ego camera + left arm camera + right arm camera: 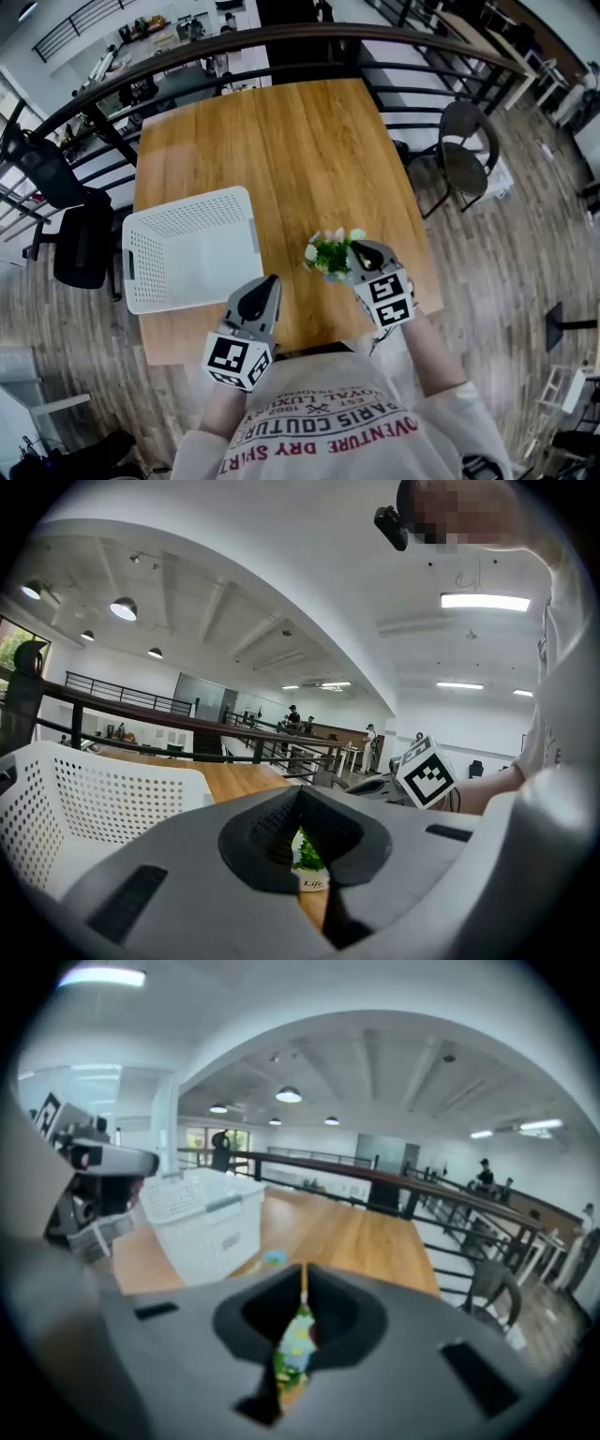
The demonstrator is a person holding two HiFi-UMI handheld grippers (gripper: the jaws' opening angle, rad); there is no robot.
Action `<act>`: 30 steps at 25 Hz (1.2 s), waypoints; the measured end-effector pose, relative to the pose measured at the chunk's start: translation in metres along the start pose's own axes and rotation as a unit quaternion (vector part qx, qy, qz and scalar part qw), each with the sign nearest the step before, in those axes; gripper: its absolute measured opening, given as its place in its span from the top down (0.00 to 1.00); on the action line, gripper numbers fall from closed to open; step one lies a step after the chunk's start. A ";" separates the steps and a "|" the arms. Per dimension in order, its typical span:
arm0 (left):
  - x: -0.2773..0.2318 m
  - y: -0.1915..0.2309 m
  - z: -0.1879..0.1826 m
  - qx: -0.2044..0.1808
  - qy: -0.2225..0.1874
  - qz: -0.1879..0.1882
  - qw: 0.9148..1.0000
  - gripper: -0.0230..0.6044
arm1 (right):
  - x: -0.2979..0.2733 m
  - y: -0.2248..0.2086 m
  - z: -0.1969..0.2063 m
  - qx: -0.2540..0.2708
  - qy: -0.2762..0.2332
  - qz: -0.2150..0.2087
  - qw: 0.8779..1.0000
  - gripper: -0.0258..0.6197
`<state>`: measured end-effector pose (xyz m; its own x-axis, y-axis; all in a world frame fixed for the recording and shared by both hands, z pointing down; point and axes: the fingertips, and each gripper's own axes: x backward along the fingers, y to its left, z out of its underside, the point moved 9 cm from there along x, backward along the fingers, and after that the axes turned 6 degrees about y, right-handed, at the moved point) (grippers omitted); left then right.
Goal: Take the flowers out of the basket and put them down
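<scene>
Flowers (331,255) sitting on the counter (281,141) right of the white basket (192,248), right gripper (357,251) hovering beside them, jaws meeting with nothing gripped, left gripper (271,280) hovering nearby, jaws likewise pressing together.

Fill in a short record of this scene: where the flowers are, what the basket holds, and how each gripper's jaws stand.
Flowers: on the wooden table, outside the basket, to its right in the head view
Basket: white, perforated, nothing visible inside
Left gripper: jaws together, nothing held, near the basket's near corner
Right gripper: jaws together, beside the flowers, no grip on them visible
</scene>
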<state>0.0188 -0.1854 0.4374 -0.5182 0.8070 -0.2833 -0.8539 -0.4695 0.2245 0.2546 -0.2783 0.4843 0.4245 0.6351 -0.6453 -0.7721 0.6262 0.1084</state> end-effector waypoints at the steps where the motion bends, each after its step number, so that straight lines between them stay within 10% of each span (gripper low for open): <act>1: 0.004 0.002 -0.002 -0.002 -0.002 0.001 1.000 0.93 | 0.002 0.004 -0.006 -0.007 -0.004 0.003 1.000 0.90; 13: 0.073 0.070 -0.030 -0.022 -0.034 -0.057 0.998 0.93 | 0.003 0.087 -0.073 -0.017 -0.084 0.040 0.996 0.91; 30: 0.104 0.121 -0.030 -0.003 -0.058 -0.112 0.992 0.93 | -0.002 0.139 -0.115 -0.009 -0.183 -0.014 0.983 0.92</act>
<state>-0.1399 -0.1684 0.4074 -0.3071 0.9267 -0.2166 -0.9474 -0.2761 0.1618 0.0917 -0.2451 0.4136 0.5846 0.7402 -0.3321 -0.7650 0.6393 0.0782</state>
